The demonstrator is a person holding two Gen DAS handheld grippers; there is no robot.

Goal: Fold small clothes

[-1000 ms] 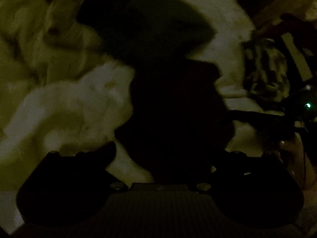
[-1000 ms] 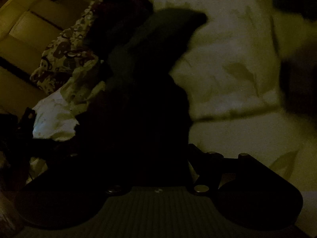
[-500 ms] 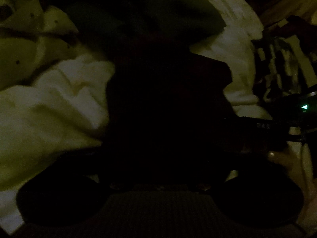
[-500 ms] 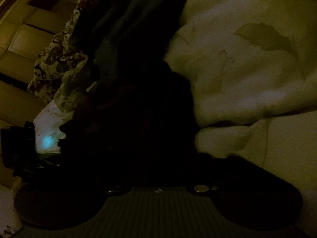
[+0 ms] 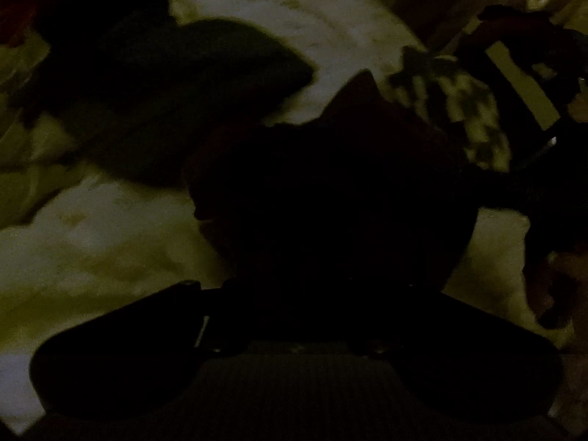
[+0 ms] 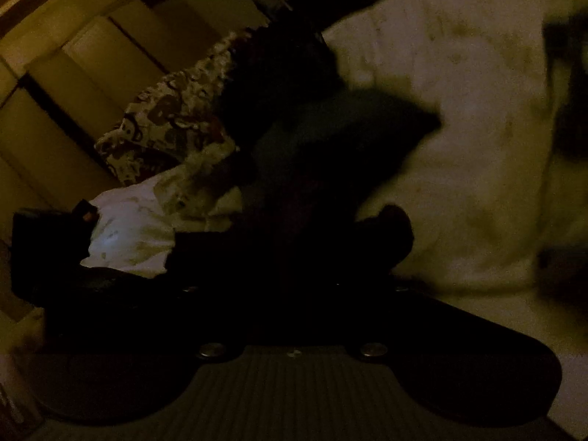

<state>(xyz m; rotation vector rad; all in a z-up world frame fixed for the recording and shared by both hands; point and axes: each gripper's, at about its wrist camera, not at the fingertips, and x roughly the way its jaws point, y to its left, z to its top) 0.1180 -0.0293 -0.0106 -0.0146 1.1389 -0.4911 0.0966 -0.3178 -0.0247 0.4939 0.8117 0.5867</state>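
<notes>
The scene is very dark. A dark, reddish-black small garment (image 5: 330, 183) fills the middle of the left wrist view and bunches over my left gripper (image 5: 312, 257), whose fingers are lost in it. The jaws are closing with this cloth between them, and a corner of it stands up in a peak. In the right wrist view the same dark garment (image 6: 294, 213) covers my right gripper (image 6: 294, 257), whose jaws are also closing on the cloth. It lies on pale bedding (image 5: 92, 250).
A second dark, bluish garment (image 5: 183, 84) (image 6: 349, 128) lies just beyond. A patterned cloth (image 5: 466, 110) (image 6: 169, 128) sits at the bed's edge, with pale wooden panels (image 6: 92, 55) behind. A hand (image 5: 566, 275) shows at the right. Pale bedding (image 6: 459, 147) spreads right.
Both pairs of jaws have come in from wide apart onto the dark garment. The left view has slid sideways across the bed. The right view has risen, and the cloth stays at its fingers.
</notes>
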